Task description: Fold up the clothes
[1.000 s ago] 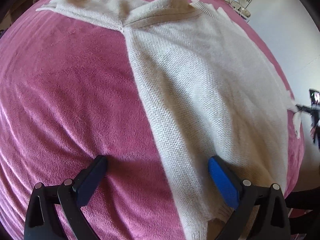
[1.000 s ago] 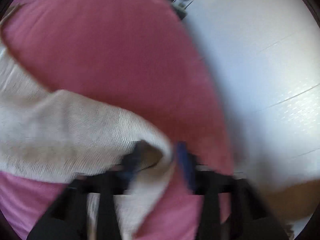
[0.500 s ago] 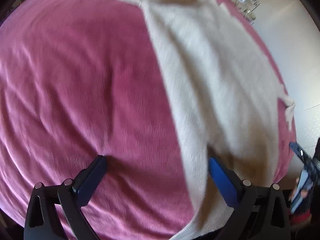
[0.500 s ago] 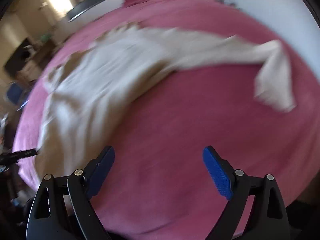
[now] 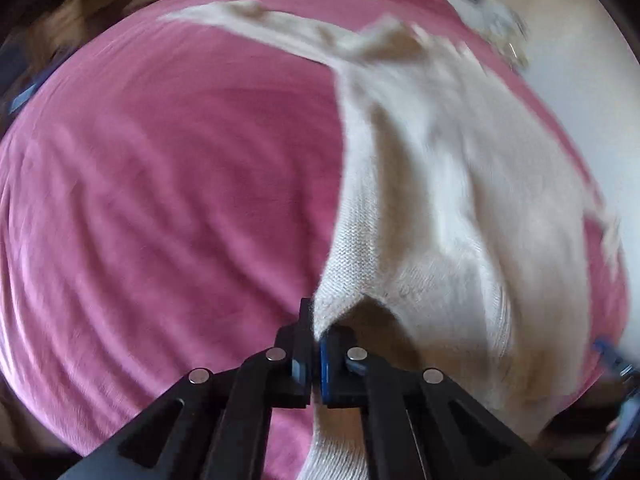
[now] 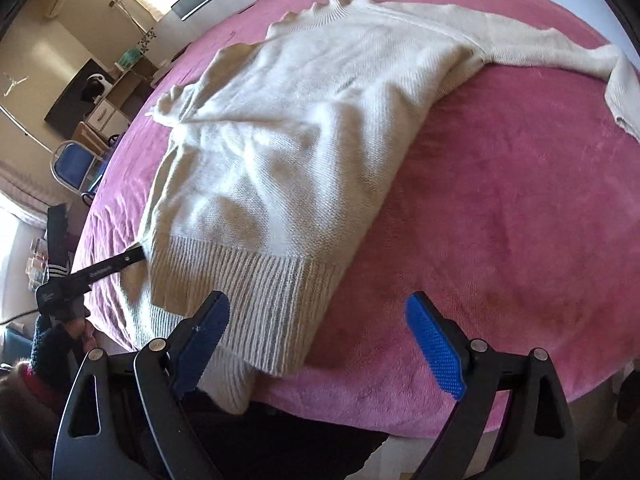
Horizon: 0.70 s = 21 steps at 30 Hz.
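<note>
A cream knitted sweater (image 6: 304, 120) lies spread on a pink blanket (image 6: 520, 220), its ribbed hem toward me and one sleeve (image 6: 560, 52) stretched to the far right. My left gripper (image 5: 316, 344) is shut on the sweater's hem corner (image 5: 340, 292) and lifts it off the blanket; it also shows in the right wrist view (image 6: 132, 258) at the hem's left end. My right gripper (image 6: 320, 344) is open and empty, just above the hem at the blanket's near edge. The left wrist view is motion-blurred.
The pink blanket (image 5: 160, 200) covers a bed. The blanket's near edge drops off just below my right gripper. A blue chair (image 6: 76, 164) and dark shelves (image 6: 96, 92) stand off to the left, beyond the bed. White floor (image 5: 580, 60) lies to the right.
My left gripper has closed on the sweater's hem corner and raised it. My right gripper has let go of the sleeve, swung round to the hem side and opened.
</note>
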{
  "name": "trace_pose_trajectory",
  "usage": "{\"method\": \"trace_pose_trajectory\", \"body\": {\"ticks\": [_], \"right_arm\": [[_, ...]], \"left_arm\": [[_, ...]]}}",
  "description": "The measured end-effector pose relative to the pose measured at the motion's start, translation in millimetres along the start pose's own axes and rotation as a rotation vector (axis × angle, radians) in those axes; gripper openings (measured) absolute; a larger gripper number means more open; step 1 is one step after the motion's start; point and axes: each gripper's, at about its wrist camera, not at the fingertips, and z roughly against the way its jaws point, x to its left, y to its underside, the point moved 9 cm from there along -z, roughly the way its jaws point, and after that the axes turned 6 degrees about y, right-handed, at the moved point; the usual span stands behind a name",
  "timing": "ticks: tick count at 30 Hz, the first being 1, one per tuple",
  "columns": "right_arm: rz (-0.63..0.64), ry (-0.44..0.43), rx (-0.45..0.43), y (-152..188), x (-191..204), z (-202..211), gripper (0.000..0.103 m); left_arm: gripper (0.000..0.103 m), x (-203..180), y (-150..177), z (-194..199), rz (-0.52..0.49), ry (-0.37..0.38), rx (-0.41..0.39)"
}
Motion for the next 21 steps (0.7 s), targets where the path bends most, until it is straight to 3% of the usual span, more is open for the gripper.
{"method": "trace_pose_trajectory", "body": {"ticks": [4, 6, 10, 14, 17, 21], "right_arm": [[-0.023, 0.034, 0.002, -0.9, -9.9, 4.1, 0.092], [-0.067, 0.024, 0.020, 1.5, -17.1, 0.9, 0.092], [-0.120, -0.041, 0.052, 15.9, -22.6, -7.9, 0.092], [-0.123, -0.081, 0.032, 22.6, -17.9, -21.5, 0.096], [-0.117, -0.208, -0.011, 23.4, -3.1, -11.0, 0.096], [-0.146, -0.275, -0.042, 16.1, 6.8, -21.0, 0.096]], "left_arm": [[0.001, 45.1, 1.3, 40.2, 0.167, 0.056, -0.049], [0.002, 15.5, 1.8, 68.3, 0.242, 0.050, -0.061], [0.002, 1.7, 12.1, 65.7, 0.343, 0.041, -0.044], [0.002, -17.8, 4.2, 71.8, 0.272, 0.032, -0.017], [0.003, -41.2, 0.9, 71.0, 0.139, -0.029, -0.001], [0.003, -44.3, 4.9, 51.8, 0.115, -0.057, 0.036]]}}
